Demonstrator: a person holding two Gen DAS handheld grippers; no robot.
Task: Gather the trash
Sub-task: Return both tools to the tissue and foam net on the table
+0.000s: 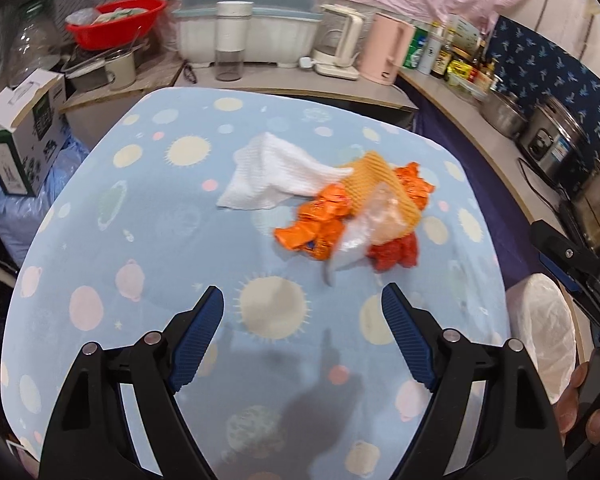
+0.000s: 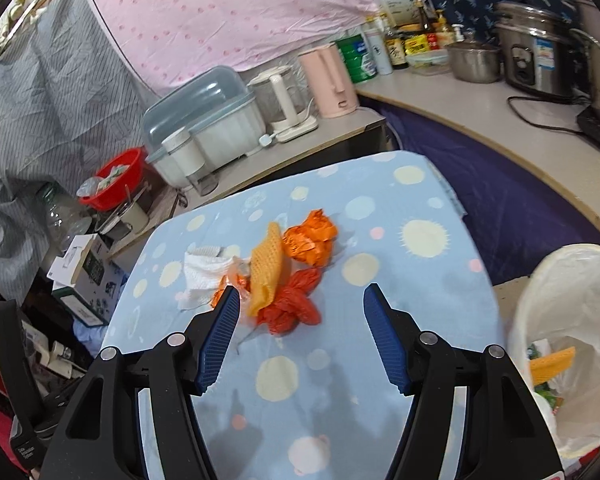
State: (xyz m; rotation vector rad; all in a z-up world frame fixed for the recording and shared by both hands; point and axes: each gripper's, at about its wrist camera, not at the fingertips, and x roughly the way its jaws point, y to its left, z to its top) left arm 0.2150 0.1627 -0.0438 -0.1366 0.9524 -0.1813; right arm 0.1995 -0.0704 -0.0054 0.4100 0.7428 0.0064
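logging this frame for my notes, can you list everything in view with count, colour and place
paper towel: 1, white, table, left of pile
foam net: 1, yellow-orange, over pile
orange wrappers: 2 clumps, either side of the net
red wrapper: 1, near side of pile
clear plastic bag: 1, mid pile
tablecloth: 1, light blue, dotted
bin: 1, white liner, right of table, some trash inside
pink kettle: 1, counter behind
red basin: 1, far left
left hand-held gripper: black, blue pads, open, empty
right hand-held gripper: same, open, empty

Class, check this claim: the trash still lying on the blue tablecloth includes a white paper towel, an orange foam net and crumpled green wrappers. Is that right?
Not quite. The wrappers are orange, not green, as the left wrist view shows. The white paper towel and orange foam net do lie on the blue tablecloth.
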